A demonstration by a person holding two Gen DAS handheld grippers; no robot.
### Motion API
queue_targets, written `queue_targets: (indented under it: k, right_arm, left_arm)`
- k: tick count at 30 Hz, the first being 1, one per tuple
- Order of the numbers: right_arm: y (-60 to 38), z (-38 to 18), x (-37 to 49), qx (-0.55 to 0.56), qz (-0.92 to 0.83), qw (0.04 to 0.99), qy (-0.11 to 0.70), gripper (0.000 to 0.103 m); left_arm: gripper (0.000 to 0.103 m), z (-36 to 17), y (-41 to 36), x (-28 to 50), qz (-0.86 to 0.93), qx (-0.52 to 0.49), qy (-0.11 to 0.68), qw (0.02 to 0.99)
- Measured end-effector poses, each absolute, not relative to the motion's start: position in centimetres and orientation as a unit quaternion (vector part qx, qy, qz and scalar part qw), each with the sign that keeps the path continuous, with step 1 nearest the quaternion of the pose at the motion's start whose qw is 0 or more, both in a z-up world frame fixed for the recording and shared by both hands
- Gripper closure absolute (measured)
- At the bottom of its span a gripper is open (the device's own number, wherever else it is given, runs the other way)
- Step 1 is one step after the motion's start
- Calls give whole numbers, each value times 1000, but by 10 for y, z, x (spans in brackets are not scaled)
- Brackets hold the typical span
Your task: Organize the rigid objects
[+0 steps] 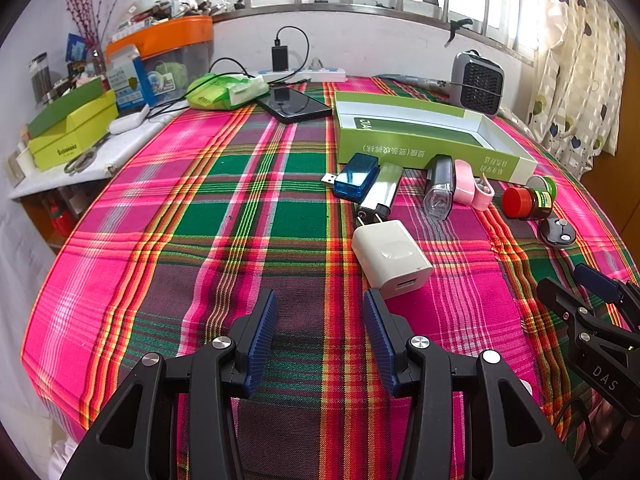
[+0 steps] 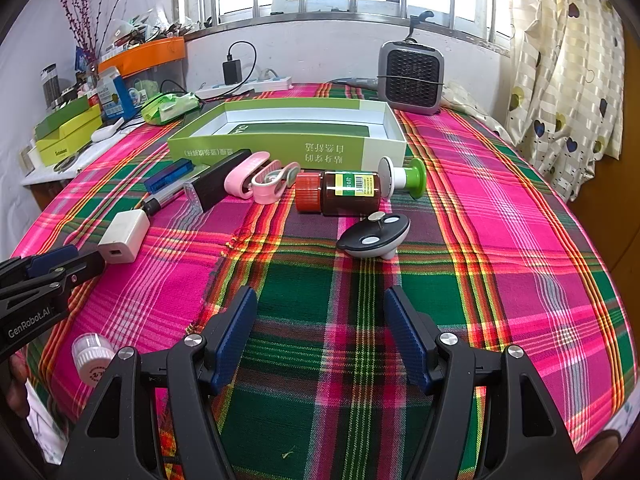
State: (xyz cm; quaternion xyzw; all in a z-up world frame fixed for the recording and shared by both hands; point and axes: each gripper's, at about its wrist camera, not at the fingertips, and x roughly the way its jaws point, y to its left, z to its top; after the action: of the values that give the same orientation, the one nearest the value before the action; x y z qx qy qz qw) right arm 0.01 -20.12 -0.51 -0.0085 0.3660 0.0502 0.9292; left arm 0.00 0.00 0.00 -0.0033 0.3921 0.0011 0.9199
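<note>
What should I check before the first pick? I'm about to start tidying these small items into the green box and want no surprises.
1. Left gripper jaws open and empty: ok.
2. Right gripper jaws open and empty: ok.
3. Green box open, upright, nothing visibly inside: ok.
4. White charger lies clear just ahead of the left gripper: ok.
5. Brown bottle lies on its side, cap on; may roll: not ok.
6. Black disc free of neighbours: ok.

"GenRobot.AI" is printed in white on the black left gripper [image 2: 60, 268] arm in the right wrist view. "DAS" stands on the black right gripper [image 1: 592, 292] arm. The open green cardboard box [image 2: 288, 152] carries upside-down Chinese lettering and "JIA" inside.
</note>
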Motion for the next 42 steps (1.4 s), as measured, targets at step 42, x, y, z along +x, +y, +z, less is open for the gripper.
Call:
queue_targets:
  k: [42]
  right_arm:
    - [-192,12,-16,18,193,923,331,37]
  left_arm:
    - [60,3,13,1,-31,-19,408,912]
